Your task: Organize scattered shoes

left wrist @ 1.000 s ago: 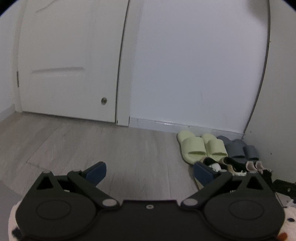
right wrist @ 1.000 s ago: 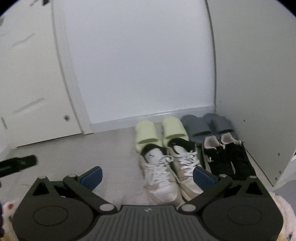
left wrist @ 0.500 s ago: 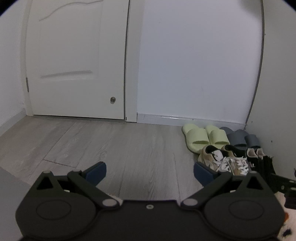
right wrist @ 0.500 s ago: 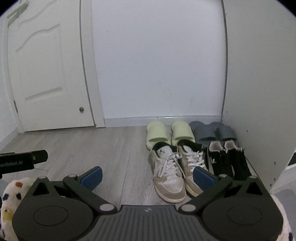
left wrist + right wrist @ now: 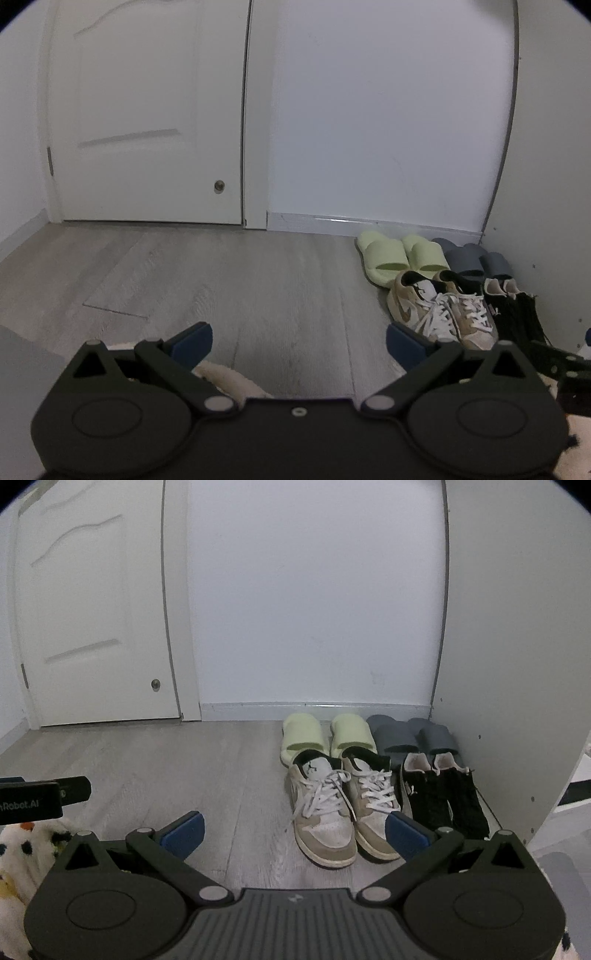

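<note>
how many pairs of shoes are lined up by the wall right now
4. Green slippers and grey slippers sit against the baseboard; beige sneakers and black sneakers stand in front of them. Nothing suggests hidden pairs.

The floor (image 5: 184,775) is laid in matt grey wood-look planks. Smooth, foam-like material is seen on the green slippers (image 5: 325,734) and grey slippers (image 5: 413,734). The beige sneakers (image 5: 343,812) are faced in leather-like panels with woven laces; the black sneakers (image 5: 443,801) look cloth-like and matt.
</note>
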`<control>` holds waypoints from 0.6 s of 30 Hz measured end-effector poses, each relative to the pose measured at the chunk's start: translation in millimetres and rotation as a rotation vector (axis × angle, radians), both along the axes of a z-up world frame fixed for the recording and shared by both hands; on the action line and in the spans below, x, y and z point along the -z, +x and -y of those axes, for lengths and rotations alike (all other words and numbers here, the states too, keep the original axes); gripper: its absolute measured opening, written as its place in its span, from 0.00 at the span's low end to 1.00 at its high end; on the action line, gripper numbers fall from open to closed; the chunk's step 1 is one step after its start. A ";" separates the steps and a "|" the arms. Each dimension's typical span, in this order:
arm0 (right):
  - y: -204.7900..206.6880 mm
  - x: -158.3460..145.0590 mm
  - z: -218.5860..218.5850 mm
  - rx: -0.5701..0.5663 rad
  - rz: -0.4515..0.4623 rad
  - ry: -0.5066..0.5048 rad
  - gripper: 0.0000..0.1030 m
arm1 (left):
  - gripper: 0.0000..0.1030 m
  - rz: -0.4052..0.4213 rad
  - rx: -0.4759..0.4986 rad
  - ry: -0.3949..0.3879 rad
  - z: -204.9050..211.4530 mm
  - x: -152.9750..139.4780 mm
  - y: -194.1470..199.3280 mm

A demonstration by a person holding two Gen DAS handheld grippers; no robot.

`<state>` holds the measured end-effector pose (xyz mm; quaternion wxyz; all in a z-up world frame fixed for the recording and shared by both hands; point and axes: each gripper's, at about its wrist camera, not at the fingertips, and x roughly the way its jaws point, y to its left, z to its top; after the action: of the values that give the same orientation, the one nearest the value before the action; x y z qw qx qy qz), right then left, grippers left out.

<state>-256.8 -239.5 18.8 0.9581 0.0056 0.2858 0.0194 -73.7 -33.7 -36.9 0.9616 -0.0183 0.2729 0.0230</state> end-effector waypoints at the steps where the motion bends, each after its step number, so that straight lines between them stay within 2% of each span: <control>1: -1.4 0.1 -0.7 0.000 -0.001 -0.004 1.00 | 0.99 0.001 0.001 0.002 0.4 0.0 -0.6; 18: -15.7 3.8 -9.8 -0.006 -0.025 -0.019 1.00 | 0.99 -0.009 0.012 0.009 3.7 1.2 -13.3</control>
<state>-272.5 -229.7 15.0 0.9544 -0.0044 0.2979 0.0196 -87.0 -37.4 -38.1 0.9605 -0.0121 0.2772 0.0187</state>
